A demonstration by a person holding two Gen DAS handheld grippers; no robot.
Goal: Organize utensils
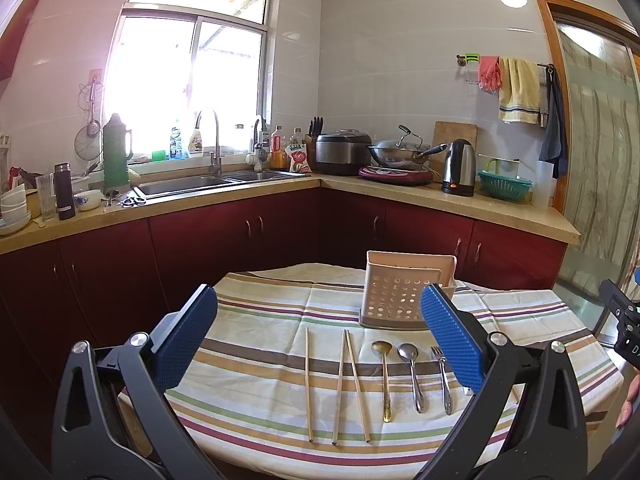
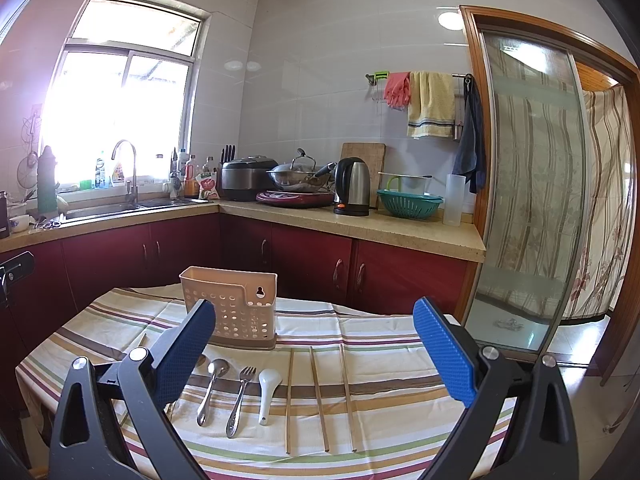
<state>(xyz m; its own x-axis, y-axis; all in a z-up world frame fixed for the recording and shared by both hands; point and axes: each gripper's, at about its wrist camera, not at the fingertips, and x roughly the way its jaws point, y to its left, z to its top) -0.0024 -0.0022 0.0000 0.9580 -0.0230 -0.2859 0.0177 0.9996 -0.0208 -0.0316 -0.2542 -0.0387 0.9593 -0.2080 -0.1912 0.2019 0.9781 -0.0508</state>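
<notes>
A beige perforated utensil holder (image 1: 404, 290) (image 2: 236, 306) stands upright at the far side of the striped tablecloth (image 1: 260, 360) (image 2: 380, 380). In front of it lie utensils in a row. The left wrist view shows three wooden chopsticks (image 1: 308, 384), a gold spoon (image 1: 385, 380), a steel spoon (image 1: 413, 376) and a fork (image 1: 443, 380). The right wrist view shows the steel spoon (image 2: 211, 388), the fork (image 2: 239, 400), a white ceramic spoon (image 2: 267, 394) and three more chopsticks (image 2: 318, 398). My left gripper (image 1: 320, 320) and right gripper (image 2: 314, 328) are open, empty, above the table's near edge.
Red cabinets under an L-shaped counter (image 1: 400, 196) lie beyond the table. The counter carries a sink (image 1: 200, 184), a rice cooker (image 1: 343, 152), a wok (image 1: 400, 152), a kettle (image 1: 459, 168) and a green basket (image 2: 408, 202). A glass sliding door (image 2: 532, 200) stands at the right.
</notes>
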